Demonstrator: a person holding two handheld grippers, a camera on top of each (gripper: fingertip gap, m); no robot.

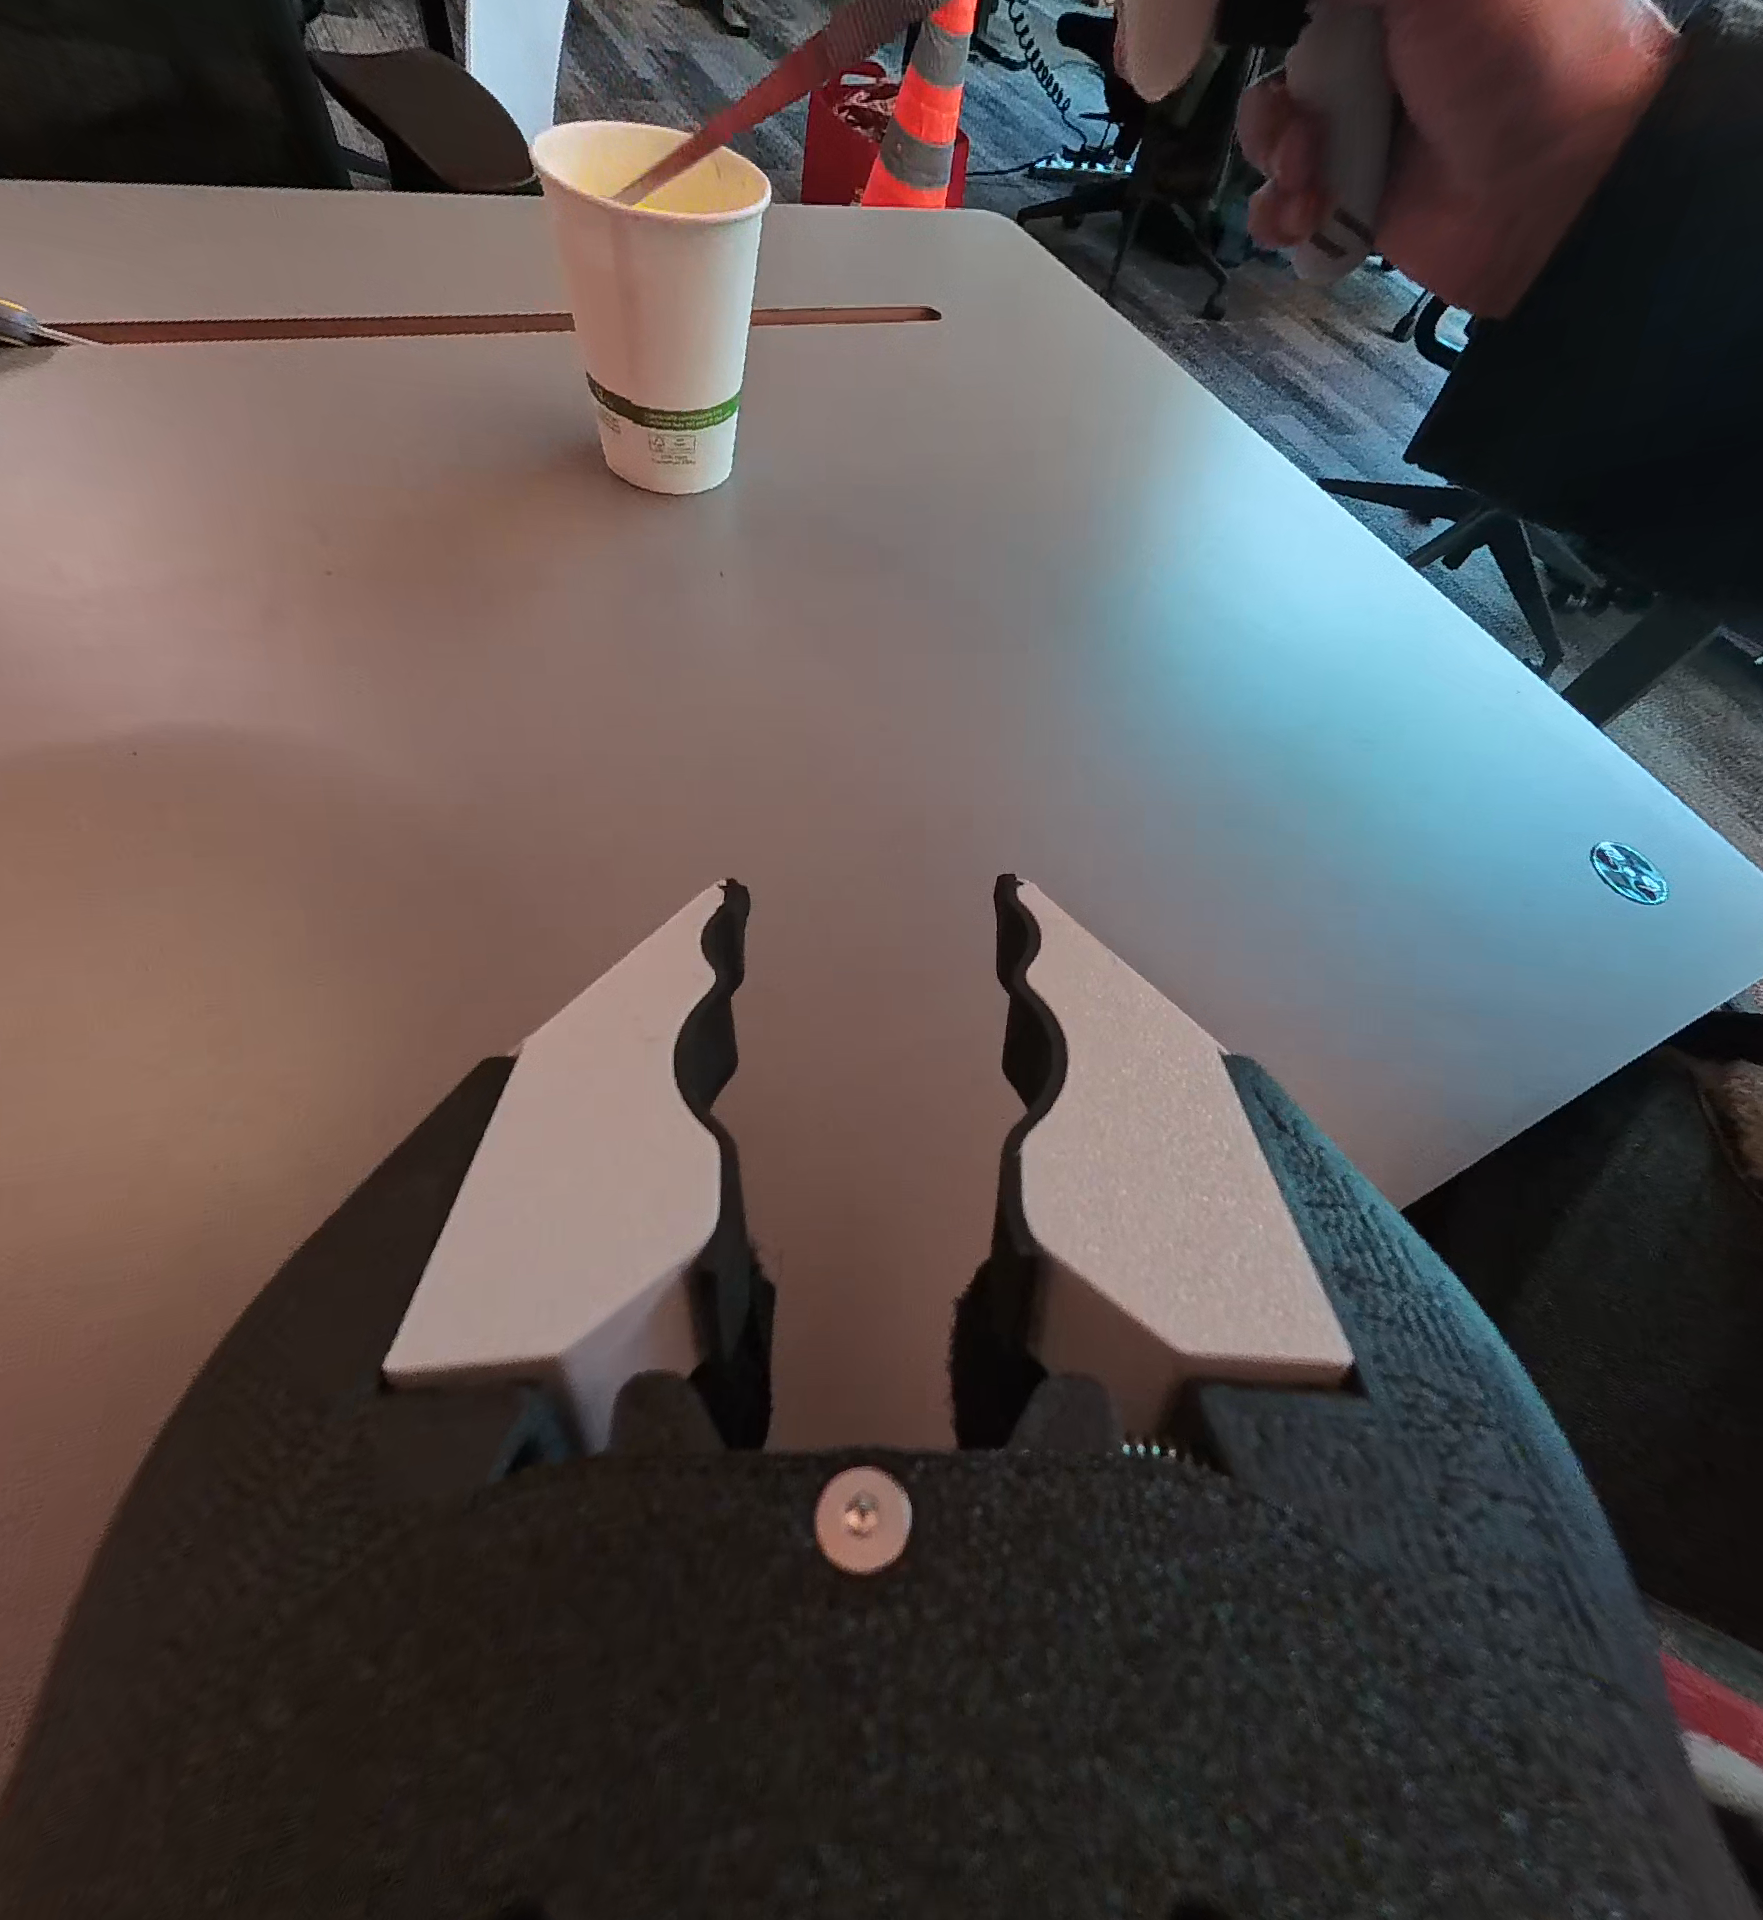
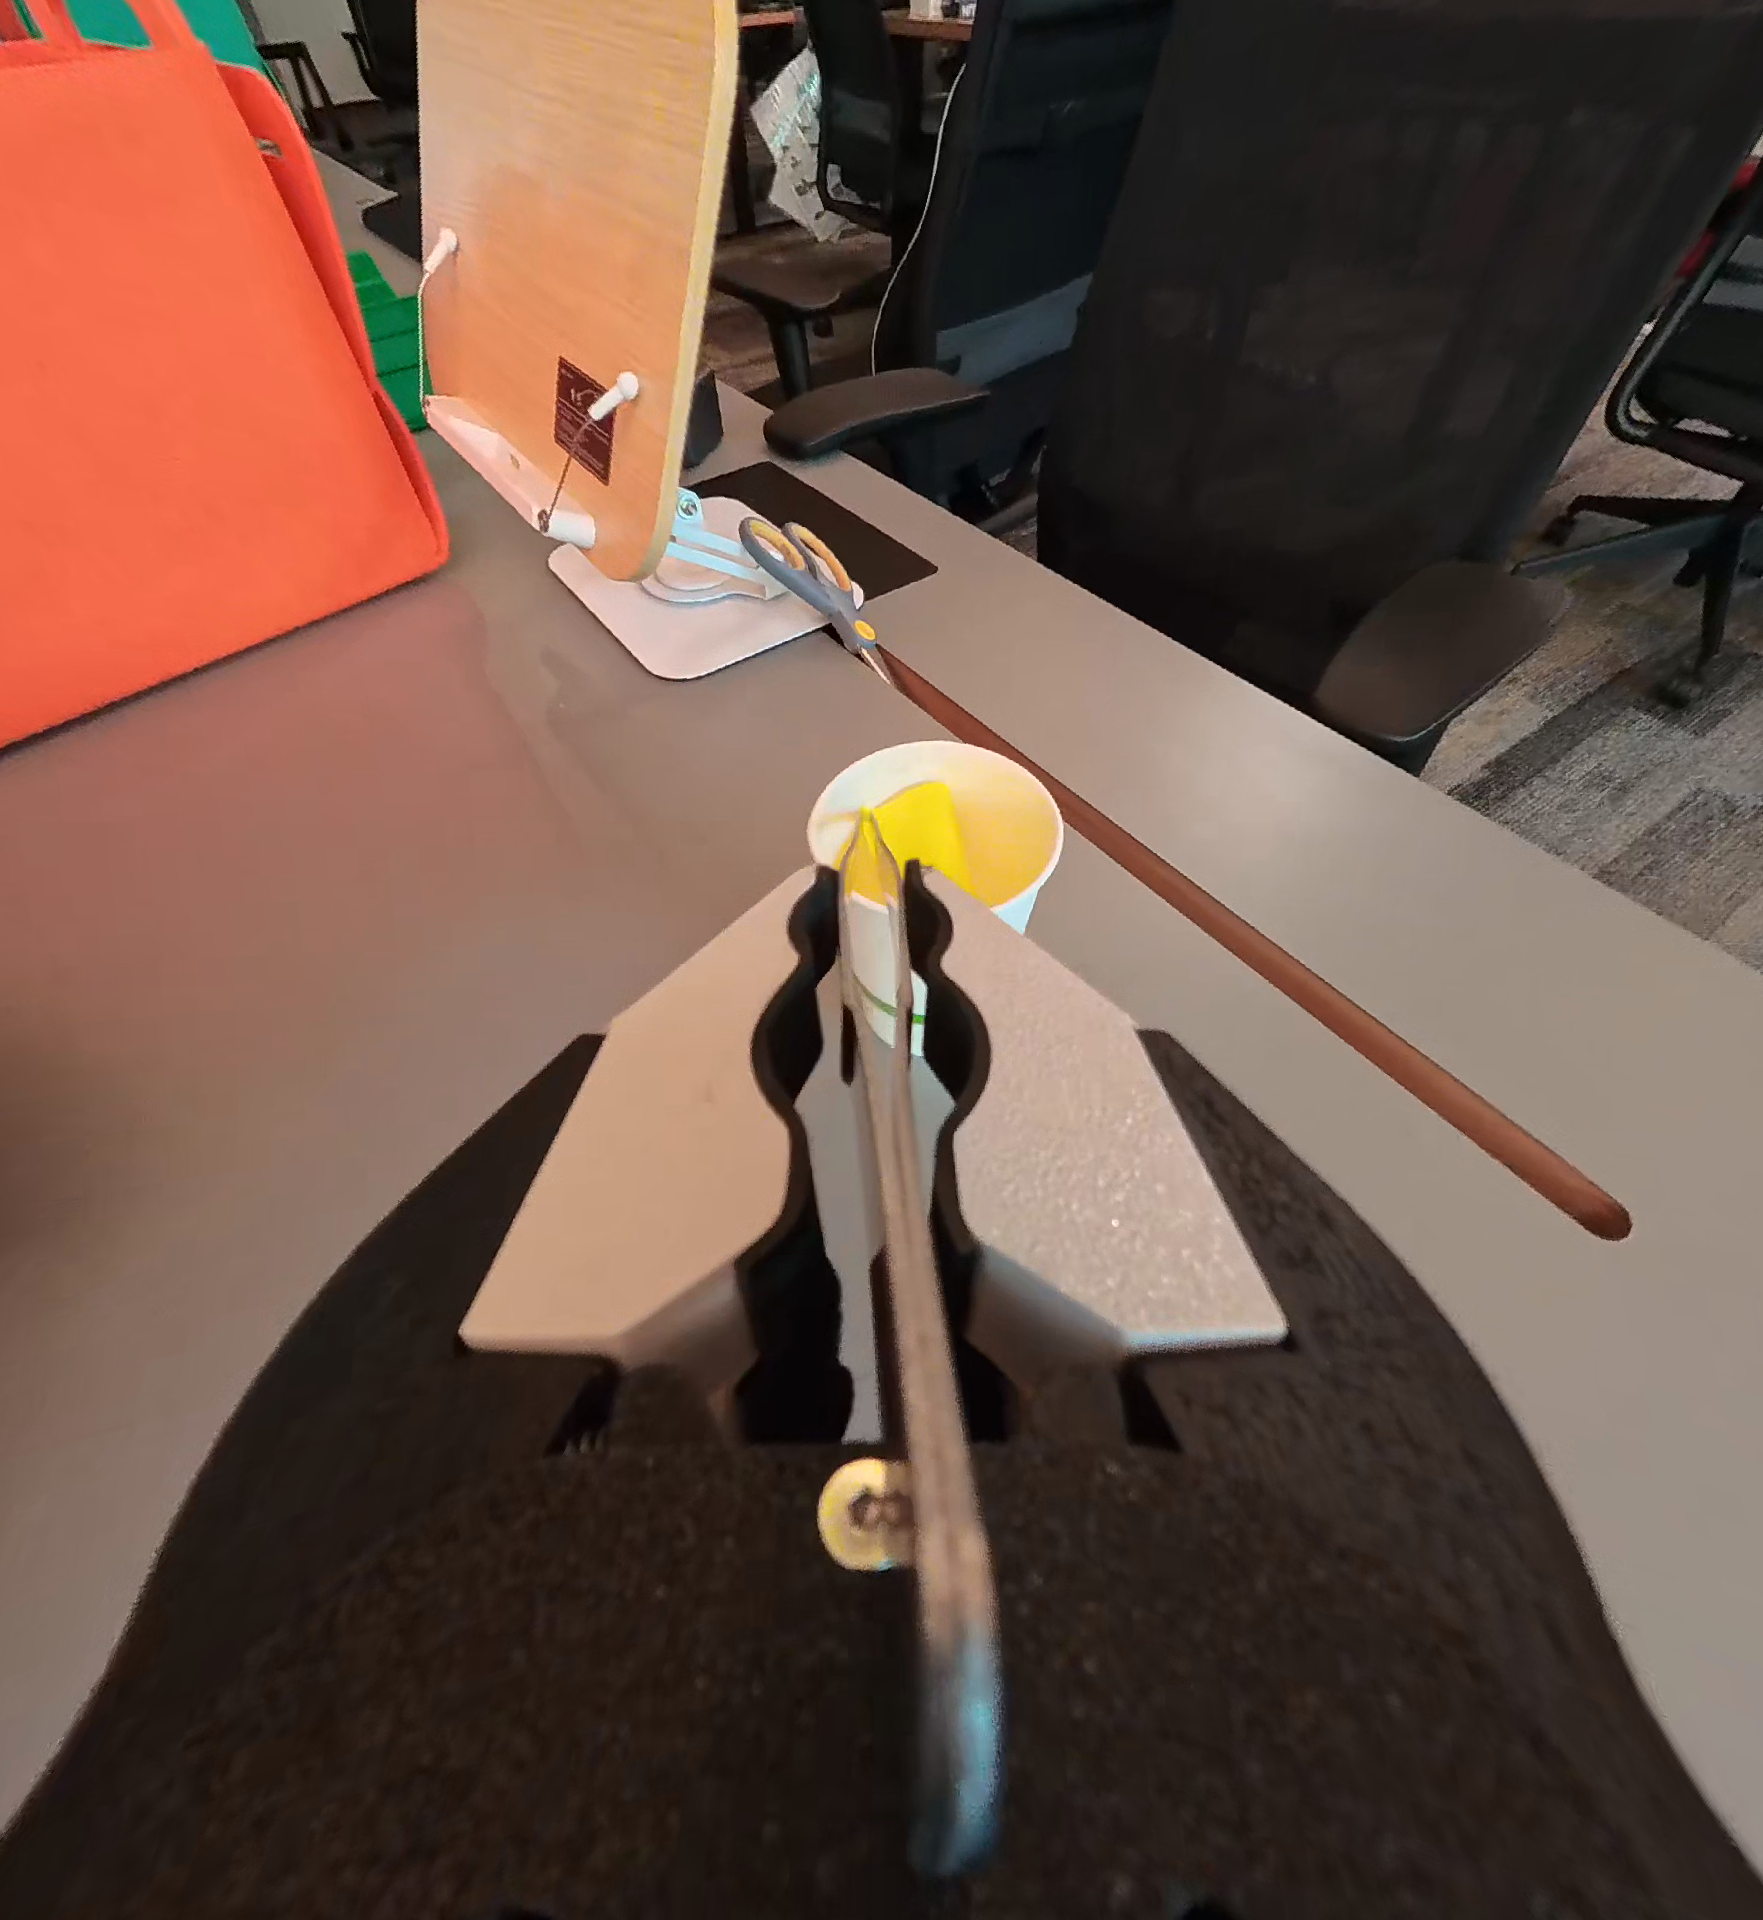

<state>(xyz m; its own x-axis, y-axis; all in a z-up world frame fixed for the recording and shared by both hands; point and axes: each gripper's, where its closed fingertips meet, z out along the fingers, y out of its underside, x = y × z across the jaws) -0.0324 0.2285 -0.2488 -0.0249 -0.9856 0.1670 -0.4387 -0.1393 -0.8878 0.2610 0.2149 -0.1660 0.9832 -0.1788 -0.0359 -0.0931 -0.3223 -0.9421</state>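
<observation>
Tweezers (image 2: 903, 1195) clamped in right gripper (image 2: 874, 873), tips narrowed on a yellow piece (image 2: 924, 831), probably paper, inside white paper cup (image 2: 1002, 831) at 12 o'clock. Left gripper (image 1: 866, 888) parted, empty over grey table (image 1: 337, 675); cup well ahead.

A white paper cup (image 1: 664, 312) stands on the smooth matt grey table (image 1: 337, 644), near metal tweezers (image 2: 898, 1195), a wooden board (image 2: 565, 260) and an orange cloth bag (image 2: 129, 395).
</observation>
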